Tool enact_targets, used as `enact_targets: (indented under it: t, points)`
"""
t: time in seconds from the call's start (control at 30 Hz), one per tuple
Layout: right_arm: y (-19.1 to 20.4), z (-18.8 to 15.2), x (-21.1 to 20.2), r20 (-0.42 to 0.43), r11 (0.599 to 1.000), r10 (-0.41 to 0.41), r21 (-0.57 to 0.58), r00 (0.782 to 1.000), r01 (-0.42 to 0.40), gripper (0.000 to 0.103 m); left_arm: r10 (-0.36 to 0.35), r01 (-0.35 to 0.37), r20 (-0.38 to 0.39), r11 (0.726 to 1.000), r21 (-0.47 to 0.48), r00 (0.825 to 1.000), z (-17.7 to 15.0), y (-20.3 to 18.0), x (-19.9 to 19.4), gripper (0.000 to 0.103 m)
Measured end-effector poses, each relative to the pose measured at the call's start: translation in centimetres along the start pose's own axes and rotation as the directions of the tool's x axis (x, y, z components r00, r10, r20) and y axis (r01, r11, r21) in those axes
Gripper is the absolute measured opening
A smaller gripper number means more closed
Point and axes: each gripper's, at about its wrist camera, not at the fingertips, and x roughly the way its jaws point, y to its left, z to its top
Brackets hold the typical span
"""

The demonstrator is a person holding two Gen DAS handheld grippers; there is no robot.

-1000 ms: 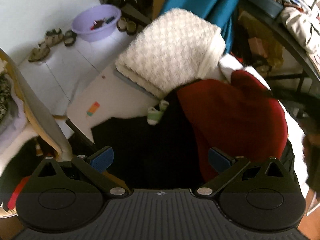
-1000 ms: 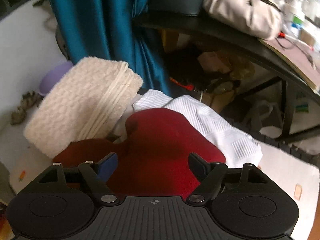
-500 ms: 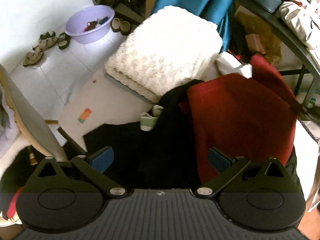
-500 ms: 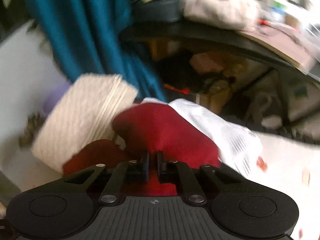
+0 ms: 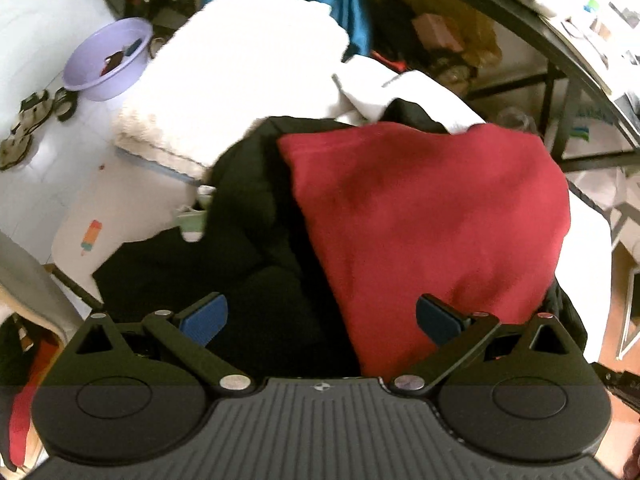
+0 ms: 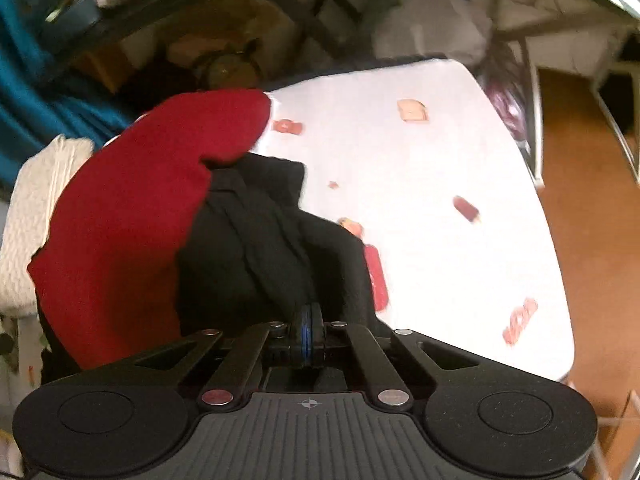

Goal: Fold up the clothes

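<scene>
The red garment (image 5: 432, 216) lay heaped on top of the black garment (image 5: 256, 264), both on my white table cover (image 6: 420, 200) printed with little food pictures. From the left wrist view I saw the red cloth spread broad, with the black one spilling out to its left. Only the right wrist view showed that my right gripper (image 6: 310, 320) was clenched on a bunched fold of the black garment, its blue pads pressed together. My left gripper (image 5: 320, 318) hung released above the pile, jaws wide, gripping nothing. The left view alone gave me the cream knitted blanket (image 5: 240, 80) folded behind the clothes, and the lilac basin (image 5: 108, 60) on the floor beyond.
</scene>
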Motion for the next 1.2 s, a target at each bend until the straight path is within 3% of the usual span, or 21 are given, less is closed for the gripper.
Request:
enact_targets:
  t: [0.2,0.27,0.3,0.33,0.4,0.43,0.5,0.53,0.7,0.8,1.0,1.07,1.1,1.13,1.2]
  points:
    - [4.0,1.9,1.0,0.04,0.993,0.114,-0.036,0.993,-0.112,0.057,-0.003,0.003,0.008,1.0,0.025,1.0,-0.8,-0.9,-0.1,0.102]
    - [6.0,3.1,1.9,0.05,0.988,0.148,-0.051,0.988,-0.145,0.066,0.009,-0.01,0.004,1.0,0.011,1.0,-1.2,-0.4,0.0,0.102]
    - [7.0,3.7,2.4,0.056,0.986,0.161,-0.056,0.985,-0.158,0.077,0.016,-0.016,0.001,1.0,-0.001,1.0,-1.3,0.0,0.1,0.102]
    - [8.0,4.5,3.0,0.062,0.985,0.165,-0.061,0.984,-0.161,0.079,0.023,-0.023,-0.002,1.0,-0.012,1.0,-1.5,0.4,0.1,0.102]
    - [9.8,5.9,4.3,0.073,0.983,0.174,-0.071,0.982,-0.169,0.073,0.042,-0.042,-0.008,0.998,-0.037,0.999,-1.8,1.5,0.2,0.102]
    - [10.4,6.3,5.0,0.07,0.981,0.181,-0.081,0.981,-0.175,0.049,0.051,-0.052,-0.011,0.997,-0.049,0.999,-1.9,2.1,0.2,0.102]
    - [11.2,6.7,5.7,0.059,0.977,0.197,-0.099,0.979,-0.19,0.014,0.065,-0.066,-0.013,0.995,-0.072,0.998,-2.1,3.1,0.2,0.102]
    - [11.4,6.8,5.7,0.058,0.975,0.203,-0.106,0.977,-0.197,0.012,0.072,-0.073,-0.012,0.994,-0.083,0.997,-2.1,3.6,0.2,0.102]
    - [9.6,5.6,3.6,0.115,0.976,0.192,-0.126,0.975,-0.177,0.007,0.071,-0.072,-0.015,0.99,-0.122,0.997,-1.0,4.8,0.5,0.102]
    - [6.5,4.6,2.2,0.126,0.993,0.115,-0.029,0.985,-0.112,0.0,0.056,-0.054,0.021,0.993,-0.106,0.998,-0.4,4.4,0.6,0.102]
    - [1.7,3.8,1.0,0.1,0.995,-0.033,0.098,0.994,0.023,0.001,0.032,-0.032,0.0,0.997,-0.063,0.999,0.3,2.5,1.9,0.102]
    - [3.5,3.8,0.1,0.129,1.0,-0.007,0.007,0.992,0.007,0.013,0.033,-0.032,0.002,0.999,-0.042,0.999,0.2,1.9,2.0,0.102]
    - [4.7,3.8,-0.1,0.137,0.999,0.009,-0.039,0.991,-0.004,0.028,0.037,-0.037,0.002,0.999,-0.034,0.999,0.1,1.7,2.0,0.102]
    - [6.5,3.7,0.3,0.129,0.996,0.031,-0.086,0.991,-0.02,0.035,0.046,-0.046,0.0,0.998,-0.031,0.999,0.0,1.7,2.0,0.102]
    - [10.1,3.5,0.9,0.112,0.983,0.075,-0.178,0.991,-0.054,0.036,0.072,-0.072,-0.006,0.997,-0.036,0.997,-0.1,2.1,2.0,0.102]
